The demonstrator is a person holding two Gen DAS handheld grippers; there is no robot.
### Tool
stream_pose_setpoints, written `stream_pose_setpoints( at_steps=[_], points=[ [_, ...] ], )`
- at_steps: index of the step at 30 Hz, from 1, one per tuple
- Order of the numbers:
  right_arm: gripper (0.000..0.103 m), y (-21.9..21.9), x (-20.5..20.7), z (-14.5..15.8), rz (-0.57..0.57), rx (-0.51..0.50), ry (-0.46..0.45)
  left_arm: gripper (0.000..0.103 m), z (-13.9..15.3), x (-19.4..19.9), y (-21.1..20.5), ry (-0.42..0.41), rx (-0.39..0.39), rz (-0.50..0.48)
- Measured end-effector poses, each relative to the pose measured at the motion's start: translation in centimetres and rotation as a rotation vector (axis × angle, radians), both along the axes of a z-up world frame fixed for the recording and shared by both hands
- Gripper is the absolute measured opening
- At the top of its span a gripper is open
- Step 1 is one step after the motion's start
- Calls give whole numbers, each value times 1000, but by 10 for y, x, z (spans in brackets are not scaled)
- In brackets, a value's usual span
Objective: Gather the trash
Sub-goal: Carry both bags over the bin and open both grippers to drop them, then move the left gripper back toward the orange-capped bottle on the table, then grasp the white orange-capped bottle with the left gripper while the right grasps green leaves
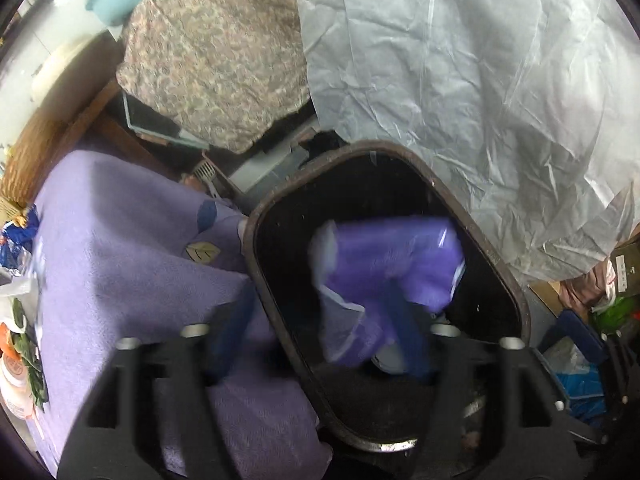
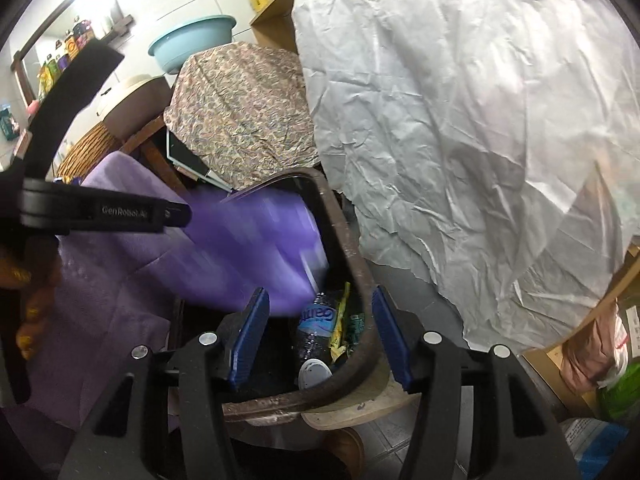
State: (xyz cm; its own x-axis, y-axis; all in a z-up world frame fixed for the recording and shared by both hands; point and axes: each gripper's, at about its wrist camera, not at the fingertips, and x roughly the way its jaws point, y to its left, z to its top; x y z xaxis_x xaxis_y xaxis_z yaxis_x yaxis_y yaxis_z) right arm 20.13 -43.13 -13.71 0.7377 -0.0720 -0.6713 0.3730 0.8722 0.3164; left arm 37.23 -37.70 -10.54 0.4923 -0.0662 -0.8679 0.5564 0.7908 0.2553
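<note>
A dark bin (image 1: 256, 216) stands open below both grippers. A purple packet (image 1: 392, 264), blurred, hangs loose in the bin's mouth. My left gripper (image 1: 320, 336) is open over the bin, its jaws wide apart and not pressing on the packet. In the right wrist view the same purple packet (image 2: 256, 248) shows just past the tip of the left gripper's black body (image 2: 104, 212), held by a hand (image 2: 32, 312). My right gripper (image 2: 320, 338) is open above the bin's near rim (image 2: 352, 248) with nothing between its pads. Inside lie a water bottle (image 2: 316, 320), a white lid (image 2: 314, 372) and a yellow wrapper (image 2: 340, 320).
A crumpled white plastic sheet (image 1: 460, 80) hangs right of the bin. A lilac cloth (image 1: 120, 260) covers the surface on the bin's left, with food items at its far edge. Behind are a floral cloth (image 1: 216, 64) and a teal basin (image 2: 192, 40). Bags and boxes (image 2: 612, 360) crowd the right floor.
</note>
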Motion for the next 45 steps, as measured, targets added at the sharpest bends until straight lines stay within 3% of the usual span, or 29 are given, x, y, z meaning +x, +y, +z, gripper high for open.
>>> stream_pose_setpoints(
  at_steps=[5,13,20,25,32,37,42,45],
  points=[
    [54,-4,-6,5,-8,8,-10,76,15,-5,3,-19,-52,-9],
    [56,-1,-8,15,14,18,-11,86,66,-24,41,-56,-234,-8],
    [56,28,1,40,114,24,-49,88,91,-45,120,-36,-370,38],
    [56,64,11,65,225,8,-85,89,109,-59,192,-80,-432,125],
    [56,123,33,94,394,-47,-78,92,127,-76,311,-225,-449,208],
    [56,160,40,107,511,-80,-95,95,135,-72,387,-361,-396,72],
    [56,185,41,116,565,-113,-91,96,140,-34,434,-337,-278,-47],
    [57,197,40,119,570,-126,-84,96,144,-10,451,-284,-289,-130]
  ],
)
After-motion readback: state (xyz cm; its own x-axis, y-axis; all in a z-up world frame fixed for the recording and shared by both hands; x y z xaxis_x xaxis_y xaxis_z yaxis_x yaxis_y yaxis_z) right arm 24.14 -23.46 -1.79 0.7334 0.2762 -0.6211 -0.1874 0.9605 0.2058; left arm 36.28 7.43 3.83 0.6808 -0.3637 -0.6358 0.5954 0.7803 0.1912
